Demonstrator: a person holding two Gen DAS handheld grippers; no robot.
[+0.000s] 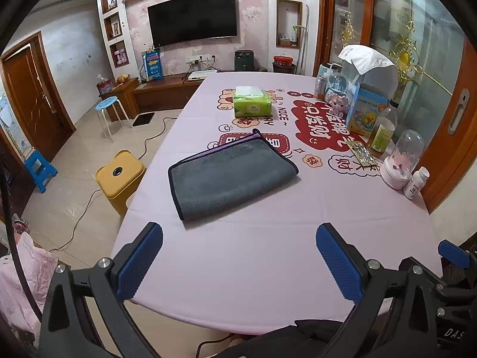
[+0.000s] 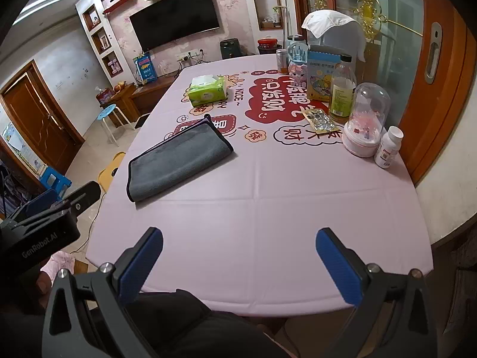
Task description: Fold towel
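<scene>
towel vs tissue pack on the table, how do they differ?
The gray towel lies flat, folded over with a dark-trimmed edge; the green tissue pack is a boxy block that stands taller. The towel covers more tabletop and sits nearer both grippers; the tissue pack lies beyond it, toward the TV. The towel is plain gray; the pack is green with a white top. Both rest on the pink tablecloth, untouched.

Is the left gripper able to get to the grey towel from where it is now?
Probably yes. The left gripper is open and holds nothing, and only bare pink tablecloth lies between it and the folded grey towel. The tissue pack sits beyond the towel.
</scene>
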